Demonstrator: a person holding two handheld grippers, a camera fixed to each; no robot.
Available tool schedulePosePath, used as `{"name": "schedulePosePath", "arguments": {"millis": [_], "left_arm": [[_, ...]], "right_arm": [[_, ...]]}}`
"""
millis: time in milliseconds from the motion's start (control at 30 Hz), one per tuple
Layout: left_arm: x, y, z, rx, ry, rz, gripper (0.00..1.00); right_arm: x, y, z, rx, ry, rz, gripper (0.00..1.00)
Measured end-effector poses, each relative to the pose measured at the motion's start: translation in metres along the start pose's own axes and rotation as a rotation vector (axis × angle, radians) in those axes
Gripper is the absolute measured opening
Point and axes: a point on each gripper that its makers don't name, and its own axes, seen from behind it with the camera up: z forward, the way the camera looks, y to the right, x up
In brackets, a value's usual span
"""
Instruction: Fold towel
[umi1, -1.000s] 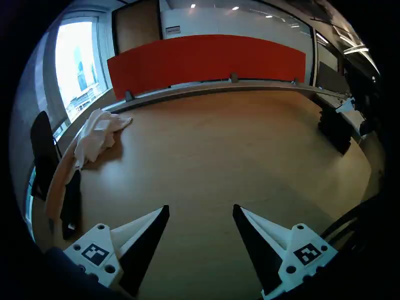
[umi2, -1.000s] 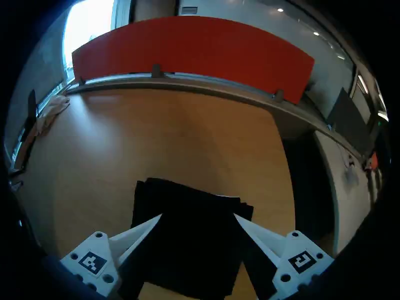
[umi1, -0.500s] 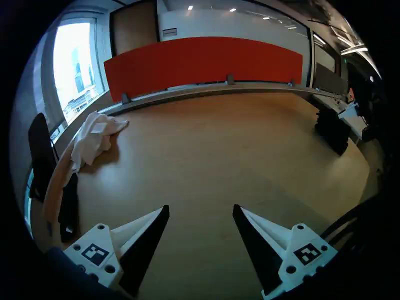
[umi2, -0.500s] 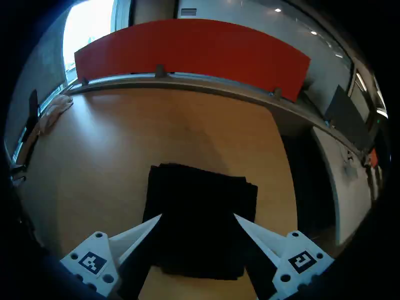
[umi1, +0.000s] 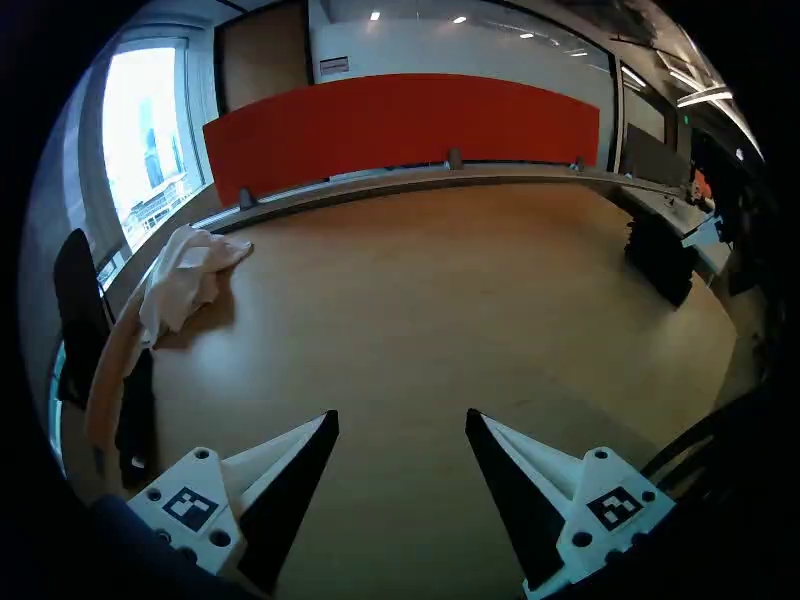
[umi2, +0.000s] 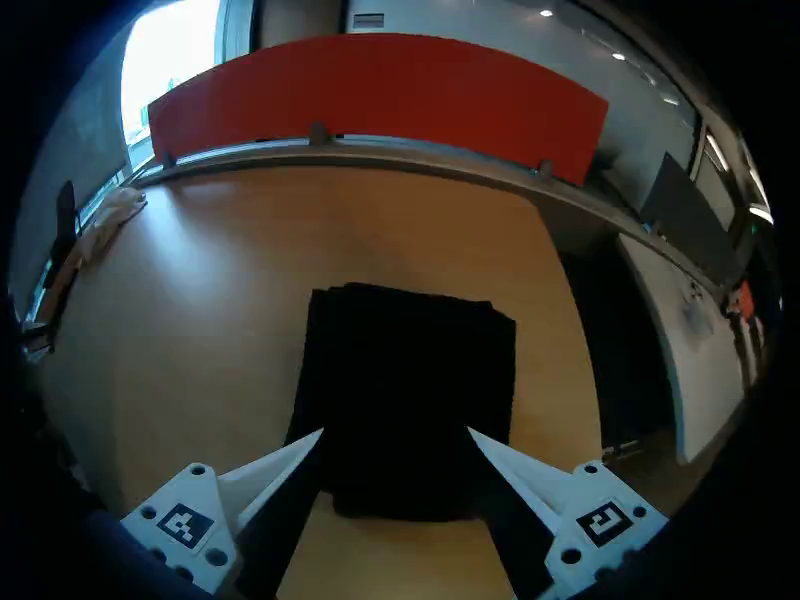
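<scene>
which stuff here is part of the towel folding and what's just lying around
Job: black folded fabric towel; open right gripper; open left gripper; wooden table.
Lying about: crumpled cream cloth at the table's edge; red partition panel; black chair.

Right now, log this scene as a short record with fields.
surface: wooden table
towel: black towel, folded into a flat rectangle, lying on the table in front of the right gripper
other cloth: white cloth, crumpled, at the table's far left edge
backdrop: red panel along the table's far edge
left gripper: open, holding nothing, over bare table
right gripper: open, holding nothing, fingers at the towel's near edge; contact unclear
</scene>
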Motion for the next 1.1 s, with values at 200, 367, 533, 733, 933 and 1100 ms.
{"name": "schedulePosePath", "arguments": {"millis": [200,367,533,733,933,1100], "left_arm": [[-0.002,-0.001,-0.003,0.001,-0.002,0.005,0.94],[-0.003,-0.003,-0.005,0.004,-0.002,0.006,0.94],[-0.002,-0.003,-0.006,0.007,0.000,0.007,0.94],[-0.002,-0.002,-0.007,0.007,0.002,0.005,0.94],[-0.001,-0.002,-0.007,0.008,0.008,-0.002,0.94],[-0.001,-0.004,-0.007,0.009,0.009,-0.013,0.94]], "right_arm": [[-0.014,0.001,0.005,-0.003,-0.024,0.000,0.91],[-0.022,0.002,0.008,-0.005,-0.037,0.004,0.91],[-0.023,0.003,0.008,-0.005,-0.033,0.010,0.91],[-0.013,0.002,0.001,-0.004,-0.001,0.027,0.91],[-0.006,0.003,-0.005,-0.012,0.022,0.033,0.91],[0.013,0.001,-0.015,-0.024,0.099,0.050,0.91]]}}
